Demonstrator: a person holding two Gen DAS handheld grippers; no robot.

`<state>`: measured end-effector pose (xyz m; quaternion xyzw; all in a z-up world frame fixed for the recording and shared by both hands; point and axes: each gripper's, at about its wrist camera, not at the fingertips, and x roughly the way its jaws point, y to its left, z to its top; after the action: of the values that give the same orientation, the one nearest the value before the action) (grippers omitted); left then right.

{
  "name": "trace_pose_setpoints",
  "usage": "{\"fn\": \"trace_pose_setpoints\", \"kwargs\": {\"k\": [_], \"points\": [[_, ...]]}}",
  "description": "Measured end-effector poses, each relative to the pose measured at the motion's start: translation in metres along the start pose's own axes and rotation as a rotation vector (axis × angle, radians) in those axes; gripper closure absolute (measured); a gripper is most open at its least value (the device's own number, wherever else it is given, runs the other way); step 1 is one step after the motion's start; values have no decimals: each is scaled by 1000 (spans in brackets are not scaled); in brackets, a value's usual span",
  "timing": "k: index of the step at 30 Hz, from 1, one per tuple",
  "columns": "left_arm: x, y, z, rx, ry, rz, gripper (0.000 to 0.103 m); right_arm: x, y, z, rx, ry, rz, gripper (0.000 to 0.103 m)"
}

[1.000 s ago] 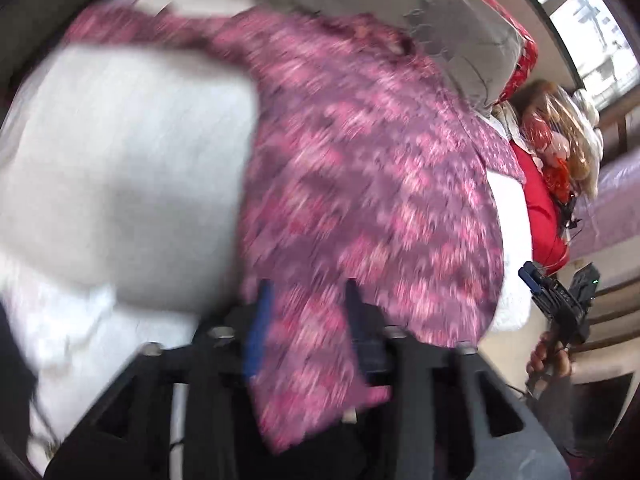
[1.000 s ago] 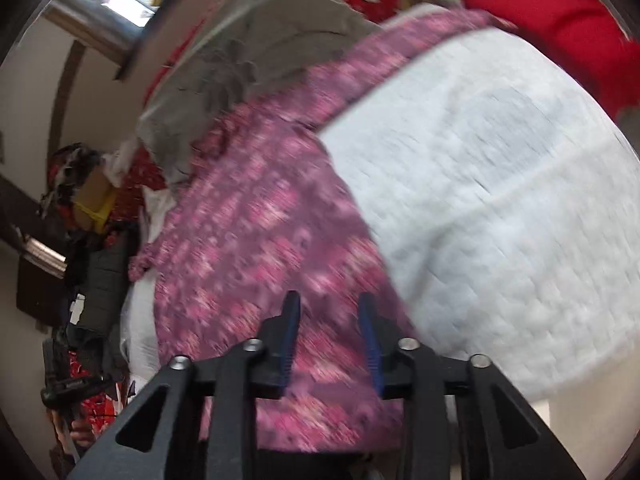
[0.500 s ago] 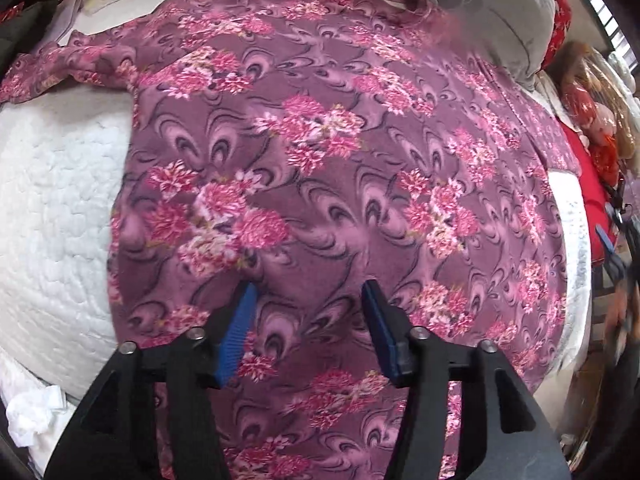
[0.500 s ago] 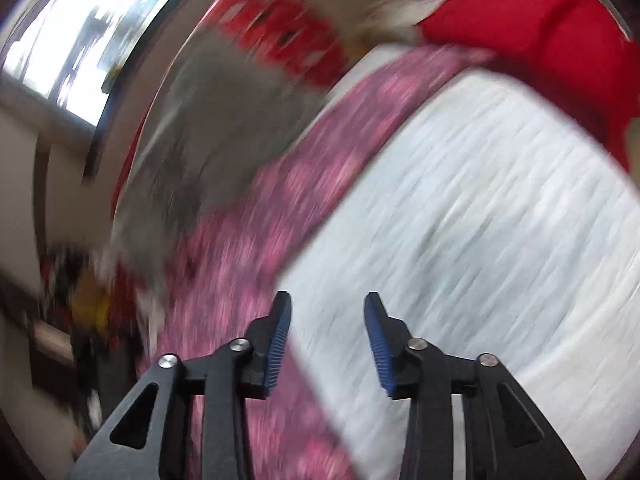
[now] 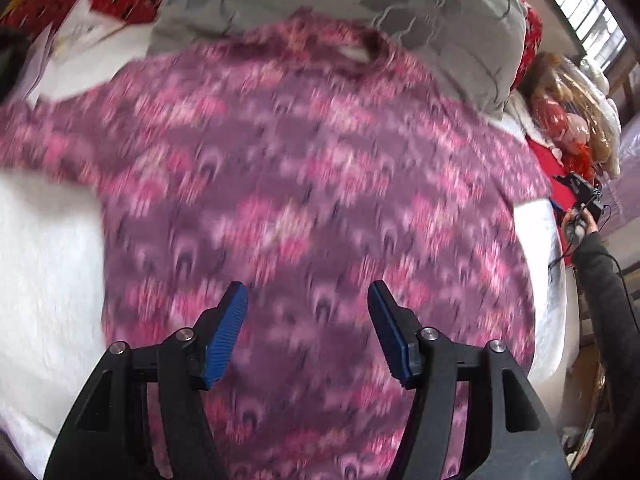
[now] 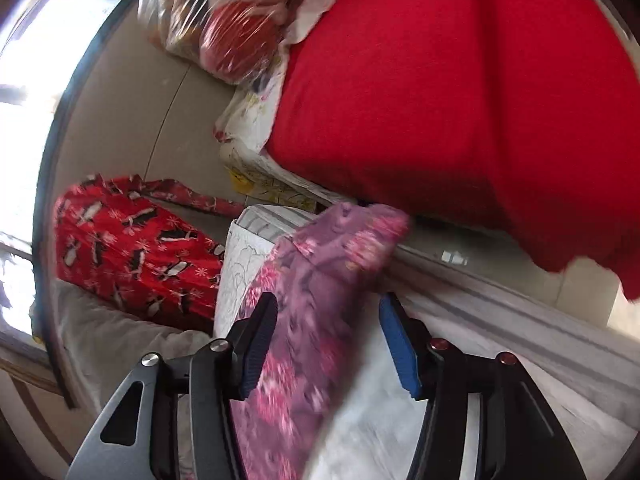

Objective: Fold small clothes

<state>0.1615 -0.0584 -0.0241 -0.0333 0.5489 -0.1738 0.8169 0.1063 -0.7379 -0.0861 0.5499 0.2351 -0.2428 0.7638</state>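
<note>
A purple top with pink flowers (image 5: 304, 208) lies spread flat on the white quilted bed (image 5: 44, 264), neck hole toward the grey pillow. My left gripper (image 5: 307, 330) is open and empty above the top's lower middle. In the right wrist view one sleeve of the top (image 6: 316, 300) runs up between the fingers of my right gripper (image 6: 328, 342), which is open and hovers over the sleeve. The sleeve end lies at the bed's edge.
A grey flowered pillow (image 5: 360, 4) lies beyond the neck hole. A red blanket (image 6: 460, 92), a red penguin-print cloth (image 6: 128, 252) and a wrapped doll (image 5: 568, 116) sit around the bed. The person's arm holding the other gripper (image 5: 588, 224) shows at the right.
The left gripper has let go of the top's hem, opened and pulled back above the spread top. The right gripper has swung away to the top's sleeve at the bed's edge.
</note>
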Motion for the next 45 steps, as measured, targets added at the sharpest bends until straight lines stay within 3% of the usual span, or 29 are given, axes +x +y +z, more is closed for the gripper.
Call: {"fn": "trace_pose_setpoints", "kwargs": {"k": [2,4,5,9,13,15,21,34,45], "points": [[9,-3,18,-5,-8,-6,42,7,8,1,-31,-8,-21,51],[20,-5,39,-30,-16,-29,42,8,13,4,-61,-10,-61,82],[24,-5,50,-48,-24,-33,42,6,15,7,-80,-7,-67,92],[37,-10,78,-112,-70,-27,42,-29,26,13,-147,-139,-76,99],[57,-13,90,-147,-61,-47,42,-44,40,8,-182,-143,-100,99],[66,-13,90,-150,-44,-54,42,-51,56,0,-227,-137,-66,99],[60,-2,86,-141,-106,-98,42,-65,114,-47,-343,-74,39,99],[54,40,89,-241,-104,-212,42,-42,211,-219,-580,156,157,99],[32,64,89,-263,-143,-287,42,-19,254,-374,-750,412,268,99]]}}
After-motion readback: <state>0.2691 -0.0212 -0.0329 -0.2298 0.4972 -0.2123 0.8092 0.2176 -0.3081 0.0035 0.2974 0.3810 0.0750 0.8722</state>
